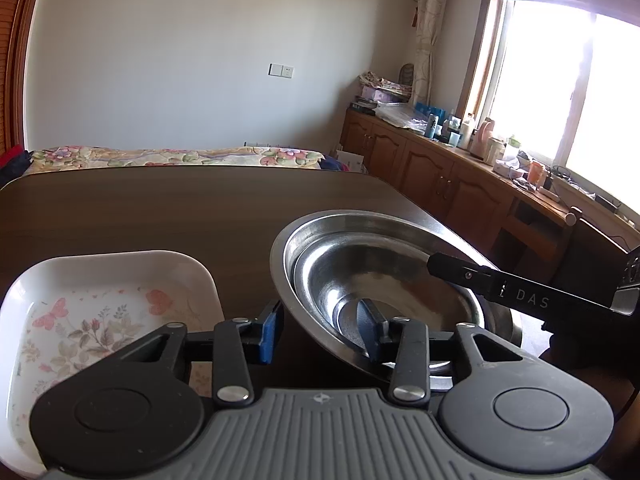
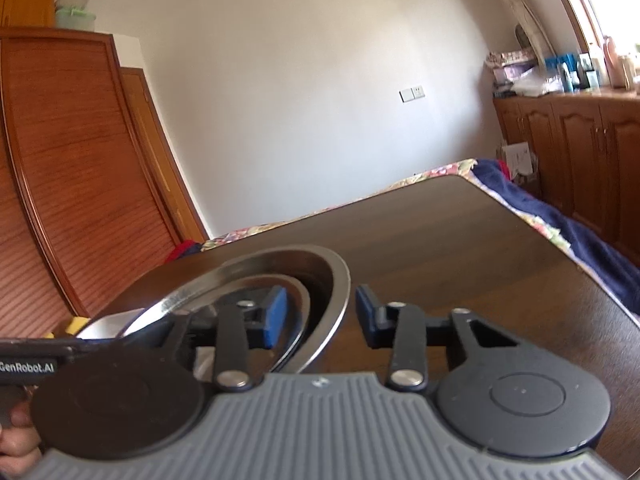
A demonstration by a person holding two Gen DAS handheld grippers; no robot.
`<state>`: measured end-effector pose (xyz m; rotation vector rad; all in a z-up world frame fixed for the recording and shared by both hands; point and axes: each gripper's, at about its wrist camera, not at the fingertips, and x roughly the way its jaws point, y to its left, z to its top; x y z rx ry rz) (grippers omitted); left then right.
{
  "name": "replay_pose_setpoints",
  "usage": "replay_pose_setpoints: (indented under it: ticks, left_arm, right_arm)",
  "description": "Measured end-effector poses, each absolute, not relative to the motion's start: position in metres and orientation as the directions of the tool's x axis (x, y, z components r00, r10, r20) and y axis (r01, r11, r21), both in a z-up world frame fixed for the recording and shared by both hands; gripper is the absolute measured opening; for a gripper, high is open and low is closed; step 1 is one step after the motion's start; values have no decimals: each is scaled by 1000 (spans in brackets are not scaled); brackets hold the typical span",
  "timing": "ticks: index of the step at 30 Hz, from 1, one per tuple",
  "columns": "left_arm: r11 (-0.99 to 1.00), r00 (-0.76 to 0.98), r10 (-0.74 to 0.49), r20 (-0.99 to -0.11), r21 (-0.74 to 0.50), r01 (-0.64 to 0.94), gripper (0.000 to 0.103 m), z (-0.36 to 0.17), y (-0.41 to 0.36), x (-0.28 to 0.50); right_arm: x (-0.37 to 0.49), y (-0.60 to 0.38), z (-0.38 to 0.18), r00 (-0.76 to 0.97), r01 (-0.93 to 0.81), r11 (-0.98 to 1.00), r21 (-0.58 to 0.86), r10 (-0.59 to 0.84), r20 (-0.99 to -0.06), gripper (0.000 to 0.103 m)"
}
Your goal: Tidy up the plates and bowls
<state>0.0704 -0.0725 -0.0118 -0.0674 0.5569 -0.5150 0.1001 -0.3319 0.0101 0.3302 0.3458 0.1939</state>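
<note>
A wide steel plate (image 1: 280, 256) lies tilted on the dark wooden table (image 1: 160, 208), with a smaller steel bowl (image 1: 360, 280) nested inside it. My left gripper (image 1: 320, 328) is open and straddles the plate's near rim, one blue pad outside and one inside. In the right wrist view, my right gripper (image 2: 322, 316) is also open across the steel plate (image 2: 340, 280) rim, its left finger inside the dish. A white square dish (image 1: 120, 276) with a flower and butterfly print sits left of the steel stack.
Another steel vessel (image 1: 504, 320) shows under the plate's right side. The right gripper's black finger (image 1: 480, 278) reaches over the plate. A hand (image 2: 16, 436) holds the left tool. A bed lies beyond the table, with wooden cabinets under the window at right.
</note>
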Motion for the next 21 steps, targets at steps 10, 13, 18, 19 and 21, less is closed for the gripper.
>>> replay_pose_setpoints:
  ticks: [10,13,18,19,21]
  left_arm:
    - [866,725,-495,-479,-212,452,34,-10,-64,69]
    - [866,725,-497,-477,-219,449,34,-9,-63,68]
    - [866,725,-498,-476,-225,447,34,-7,-64,66]
    - [865,724,-500,-476,-228,448,34,-6,-64,66]
    - [863,723,-502,-475,-231,449,34,-6,-63,67]
  right_arm:
    - [98,-328,13,918,-147,927,346,258,-301,26]
    - [97,-326,15,918,-149,930,336,256,-302,26]
    - [95,-328,16,918,-150,929,339,258,-301,26]
    - [95,-329,16,918,-149,928,341,258,-301,26]
    - [95,-329,17,919,-150,929,340,257,-299,26]
